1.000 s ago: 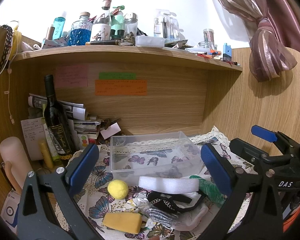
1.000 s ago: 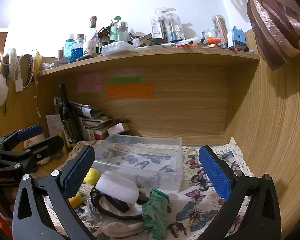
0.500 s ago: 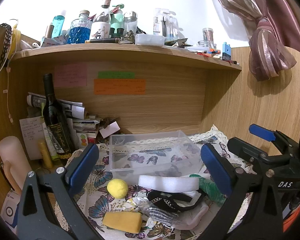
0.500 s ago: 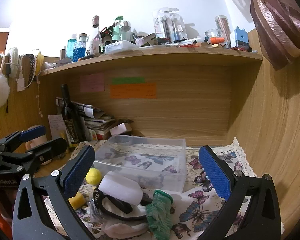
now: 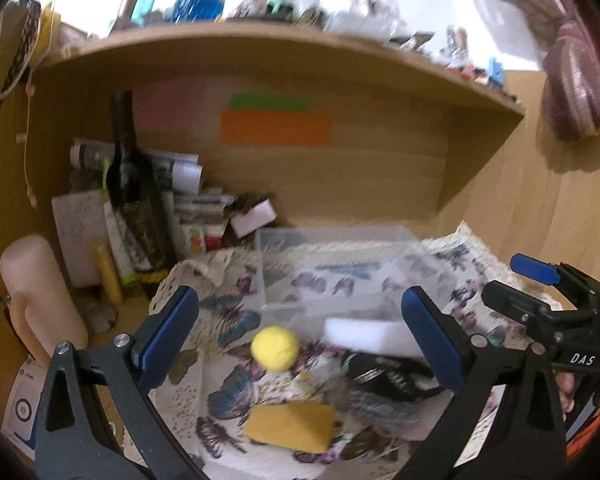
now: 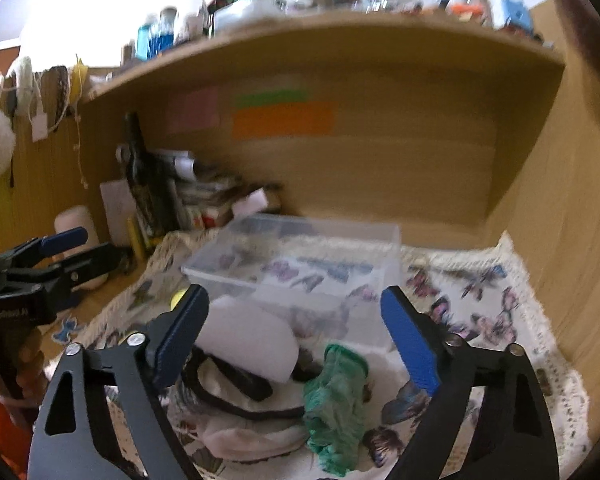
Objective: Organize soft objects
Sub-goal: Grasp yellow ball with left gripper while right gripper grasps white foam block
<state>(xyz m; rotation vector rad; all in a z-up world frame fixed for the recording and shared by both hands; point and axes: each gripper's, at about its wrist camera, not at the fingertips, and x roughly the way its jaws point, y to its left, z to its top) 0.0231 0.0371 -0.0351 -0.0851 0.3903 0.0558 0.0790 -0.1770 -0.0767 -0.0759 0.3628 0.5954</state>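
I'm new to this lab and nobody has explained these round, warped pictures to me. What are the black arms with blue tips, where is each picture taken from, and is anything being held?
No robot arm here: a person holds a hand-held pair of tongs in each hand, black arms ending in blue pads. A wide-angle camera sits on each tool and looks forward along its fingers, which bends the picture into a circle.

One picture comes from the left tongs, the other from the right tongs; each also catches the other tool at its edge.

Ahead, on a butterfly-print cloth, stands a clear plastic box. In front of it lie soft things: a yellow ball, a yellow sponge, a white foam block and a green bundle.

Nothing is held. The left tongs are open; the right jaws are closing, with the foam block and green bundle lying between them but not pressed.
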